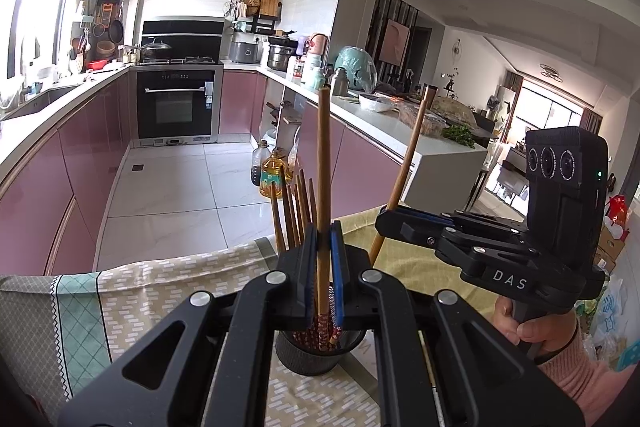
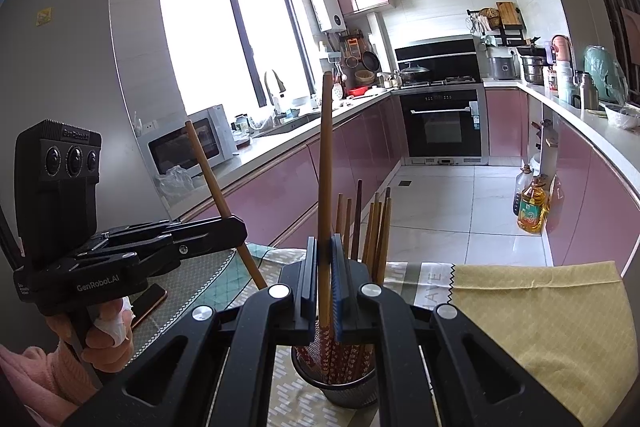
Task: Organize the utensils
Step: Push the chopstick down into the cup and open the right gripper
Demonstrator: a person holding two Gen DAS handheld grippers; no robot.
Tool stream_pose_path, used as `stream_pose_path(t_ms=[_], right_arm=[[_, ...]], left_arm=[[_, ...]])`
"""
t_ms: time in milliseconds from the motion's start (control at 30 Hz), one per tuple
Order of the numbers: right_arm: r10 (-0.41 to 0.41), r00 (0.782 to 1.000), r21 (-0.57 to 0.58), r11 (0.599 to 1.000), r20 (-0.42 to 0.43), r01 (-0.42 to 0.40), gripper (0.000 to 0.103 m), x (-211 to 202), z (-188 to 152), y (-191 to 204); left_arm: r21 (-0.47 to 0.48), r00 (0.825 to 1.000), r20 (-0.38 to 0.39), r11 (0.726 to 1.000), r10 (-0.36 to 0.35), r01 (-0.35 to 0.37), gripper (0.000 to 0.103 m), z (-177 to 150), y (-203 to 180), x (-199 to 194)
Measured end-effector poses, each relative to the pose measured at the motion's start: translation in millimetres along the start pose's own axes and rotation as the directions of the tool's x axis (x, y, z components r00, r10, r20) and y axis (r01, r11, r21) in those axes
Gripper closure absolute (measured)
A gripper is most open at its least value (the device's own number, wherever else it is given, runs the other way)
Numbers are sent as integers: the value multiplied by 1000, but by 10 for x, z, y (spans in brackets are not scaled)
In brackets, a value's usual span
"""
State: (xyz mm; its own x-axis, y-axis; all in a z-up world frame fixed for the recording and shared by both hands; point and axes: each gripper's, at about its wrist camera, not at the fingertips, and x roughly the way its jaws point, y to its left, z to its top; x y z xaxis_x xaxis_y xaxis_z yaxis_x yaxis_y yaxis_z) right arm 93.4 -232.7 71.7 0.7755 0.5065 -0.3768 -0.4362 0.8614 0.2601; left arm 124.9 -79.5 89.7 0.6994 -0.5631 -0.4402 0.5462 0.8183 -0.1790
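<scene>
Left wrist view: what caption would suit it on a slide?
Left gripper and right gripper each clamp one chopstick above a dark mesh holder of chopsticks.

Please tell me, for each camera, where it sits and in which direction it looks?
Left wrist: on the left tongs, facing the oven; shows right tongs and hand.
Right wrist: on the right tongs, facing the window and oven; shows left tongs.
Shared: each tongs grips one chopstick above the cup.

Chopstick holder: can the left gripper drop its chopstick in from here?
Probably yes. The left gripper holds its chopstick upright directly above the chopstick holder, whose open mouth still shows room beside the other chopsticks.
</scene>
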Motion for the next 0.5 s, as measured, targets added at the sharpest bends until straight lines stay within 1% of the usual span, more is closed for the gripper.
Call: stream_pose_path(t_ms=[500], right_arm=[[-6, 1000, 16, 1000, -22, 6, 98, 60, -38, -74]], left_arm=[[-11, 1000, -24, 1000, 4, -4, 96, -7, 59, 122]])
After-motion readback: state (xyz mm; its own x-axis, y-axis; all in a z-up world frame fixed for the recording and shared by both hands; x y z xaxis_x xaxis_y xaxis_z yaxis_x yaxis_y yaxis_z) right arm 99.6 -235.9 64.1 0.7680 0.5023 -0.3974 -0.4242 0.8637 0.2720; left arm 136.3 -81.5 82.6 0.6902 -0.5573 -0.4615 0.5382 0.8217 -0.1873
